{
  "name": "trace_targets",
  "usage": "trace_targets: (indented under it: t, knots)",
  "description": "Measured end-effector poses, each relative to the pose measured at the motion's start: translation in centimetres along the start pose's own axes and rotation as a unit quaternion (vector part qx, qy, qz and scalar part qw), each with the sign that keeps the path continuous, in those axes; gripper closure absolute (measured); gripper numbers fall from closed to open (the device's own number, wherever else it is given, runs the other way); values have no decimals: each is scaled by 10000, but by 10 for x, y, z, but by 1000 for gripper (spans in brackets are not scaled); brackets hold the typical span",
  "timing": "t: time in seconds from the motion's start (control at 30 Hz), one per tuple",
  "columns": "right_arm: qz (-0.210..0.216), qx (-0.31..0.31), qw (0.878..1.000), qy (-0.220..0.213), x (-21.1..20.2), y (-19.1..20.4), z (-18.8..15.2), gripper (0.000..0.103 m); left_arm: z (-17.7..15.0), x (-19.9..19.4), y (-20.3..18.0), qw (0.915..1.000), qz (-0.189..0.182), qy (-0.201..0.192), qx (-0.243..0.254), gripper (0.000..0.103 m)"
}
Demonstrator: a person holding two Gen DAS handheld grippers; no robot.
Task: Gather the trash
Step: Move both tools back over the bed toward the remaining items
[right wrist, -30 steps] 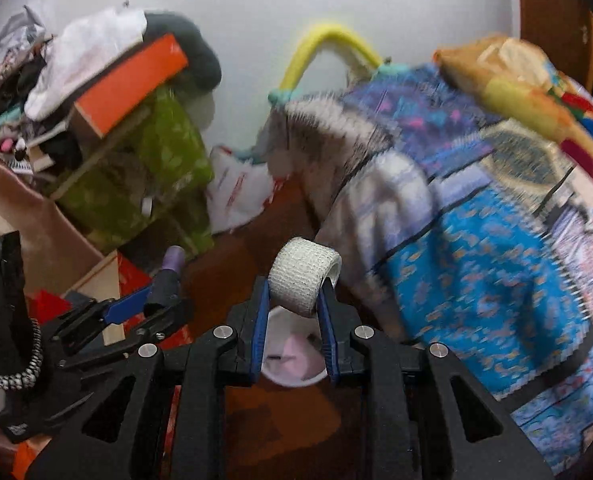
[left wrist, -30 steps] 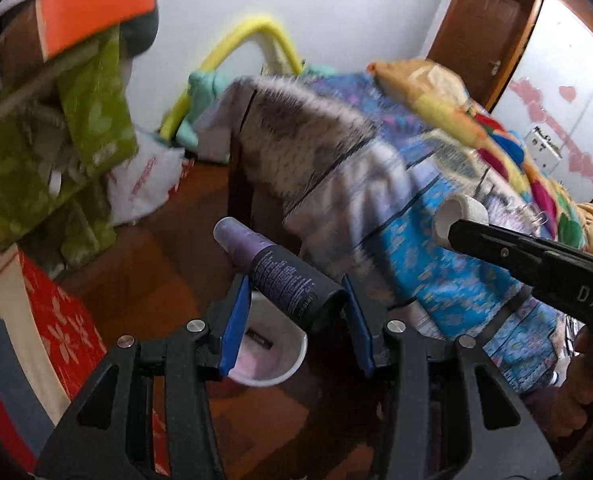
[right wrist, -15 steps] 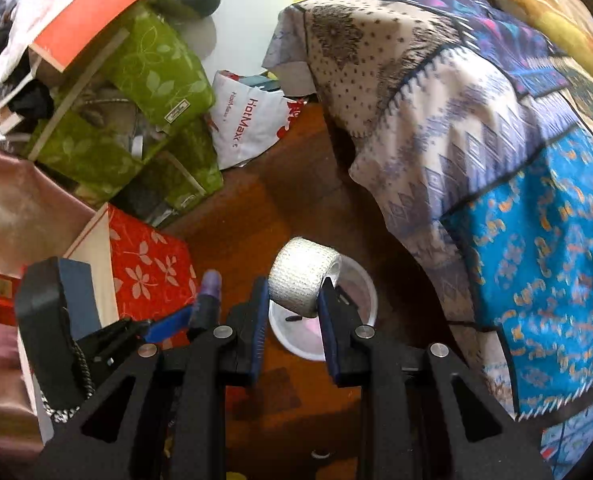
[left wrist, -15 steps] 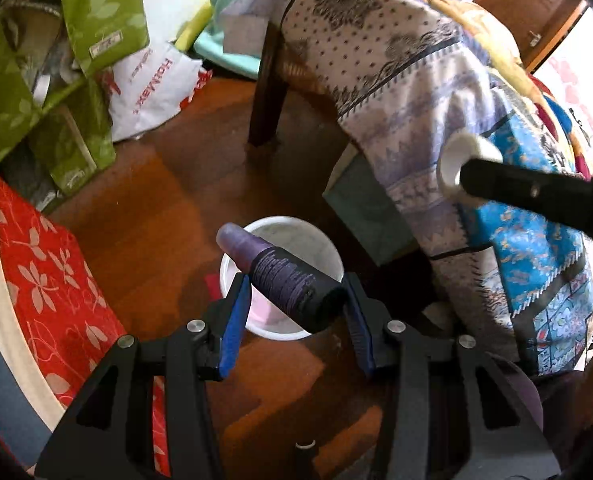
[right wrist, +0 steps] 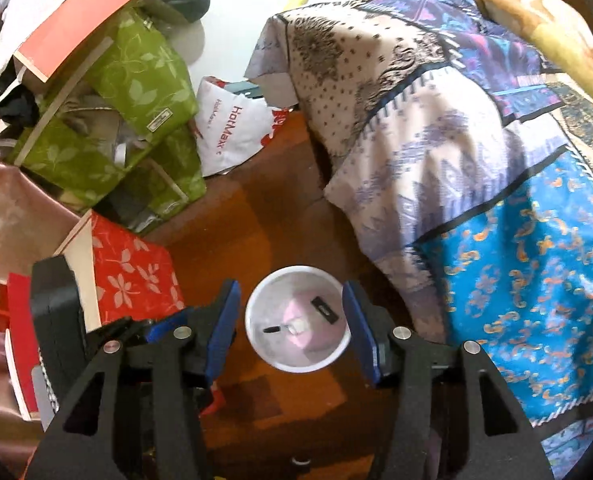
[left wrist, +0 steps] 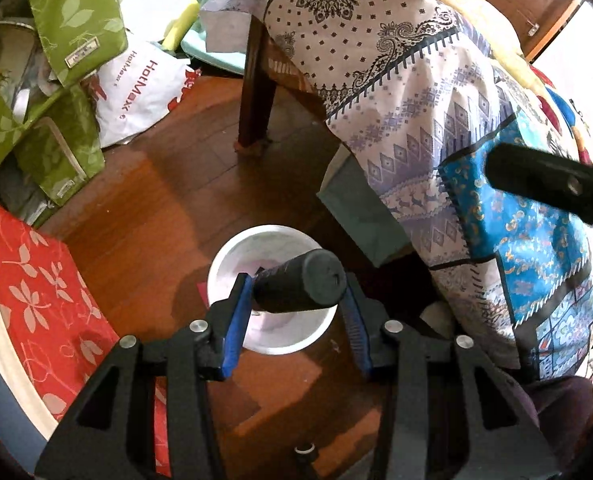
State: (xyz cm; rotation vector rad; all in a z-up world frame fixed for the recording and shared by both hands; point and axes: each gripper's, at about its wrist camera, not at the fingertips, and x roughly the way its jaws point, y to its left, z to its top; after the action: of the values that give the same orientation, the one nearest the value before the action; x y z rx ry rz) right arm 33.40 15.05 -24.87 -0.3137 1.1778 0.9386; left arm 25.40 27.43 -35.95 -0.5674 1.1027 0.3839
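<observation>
light: soft daylight, brightest upper right | shadows: dim beneath draped bedspread (left wrist: 376, 92), sheen on wooden floor (left wrist: 156, 208) | blur: slight in right view | distortion: heavy fisheye curve, black vignette corners

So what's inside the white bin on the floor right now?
Inside the white bin: a pinkish lining, a small white lump and two dark scraps. In the left view, the held bottle covers part.

Red "HotMax" lettering runs down a white plastic bag (left wrist: 136, 92) on the floor; small labels on the green bags (right wrist: 136, 92) are unreadable.
</observation>
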Motion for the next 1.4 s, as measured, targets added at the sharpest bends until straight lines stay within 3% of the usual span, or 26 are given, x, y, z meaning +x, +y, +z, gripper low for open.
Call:
trace_targets:
  t: [0.27,0.77,1.1,1.4]
  knots:
    - [-63,-86,9998,-153,-19,-6,-5,54,10,-4,-7,9998,81,127,-133,59]
    - [-61,-210,9966,-790,-95,-5,-33,54,-8,-107,-42,9961,417,-761,178,59]
    - [-200,-85,9894,-1438,-167,-23,-62,54,-20,-175,-107,9876,176,-1442,597,59]
    - [-460,346,9780,-2003,-227,-66,-91,54,-26,-204,-180,9775,-179,-1790,1105,58]
